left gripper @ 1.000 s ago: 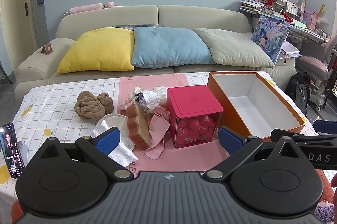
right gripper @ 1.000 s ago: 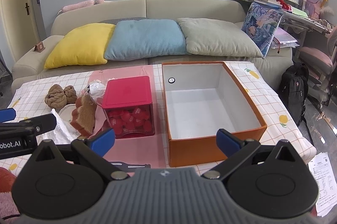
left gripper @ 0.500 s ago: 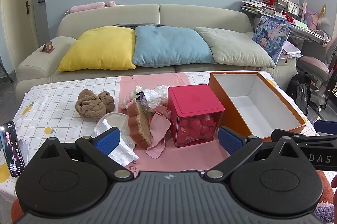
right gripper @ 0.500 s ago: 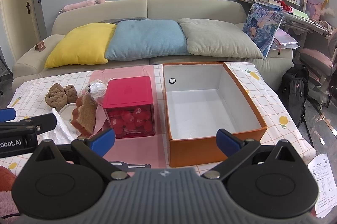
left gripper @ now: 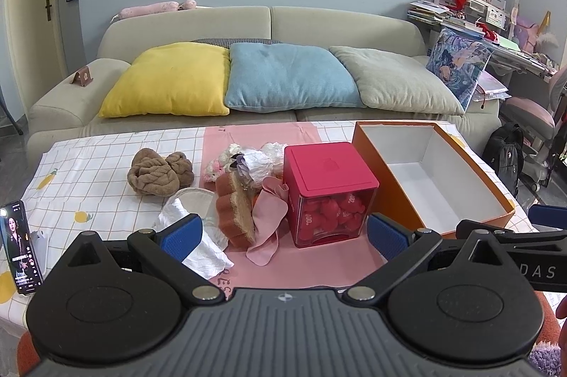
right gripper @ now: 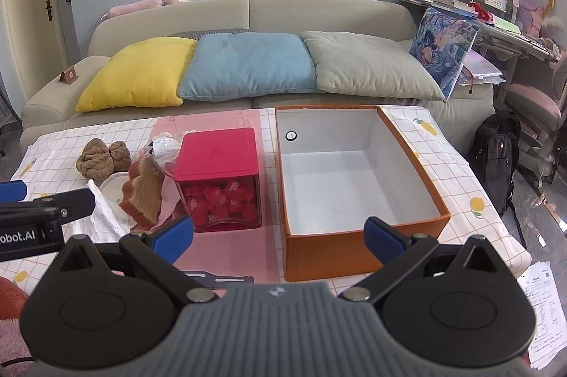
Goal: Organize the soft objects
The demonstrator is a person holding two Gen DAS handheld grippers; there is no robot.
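Note:
Soft things lie in a pile on the table: a brown knotted towel (left gripper: 156, 173), a brown toast-shaped plush (left gripper: 235, 214), a pink cloth (left gripper: 267, 221), a white tissue (left gripper: 202, 246) and a white crinkled bundle (left gripper: 255, 161). An open, empty orange box (left gripper: 425, 178) stands to their right; it also shows in the right wrist view (right gripper: 354, 175). My left gripper (left gripper: 285, 235) is open and empty, near the table's front edge, before the pile. My right gripper (right gripper: 278, 237) is open and empty, before the box's front wall.
A clear cube with a red lid (left gripper: 329, 192), holding red pieces, stands between the pile and the box. A phone (left gripper: 19, 247) leans at the table's left edge. A sofa with cushions (left gripper: 283, 76) is behind the table. A black backpack (right gripper: 496, 157) sits on the floor at right.
Both grippers have risen or drawn back slightly; the table scene sits a little lower in both views. Nothing on the table has moved.

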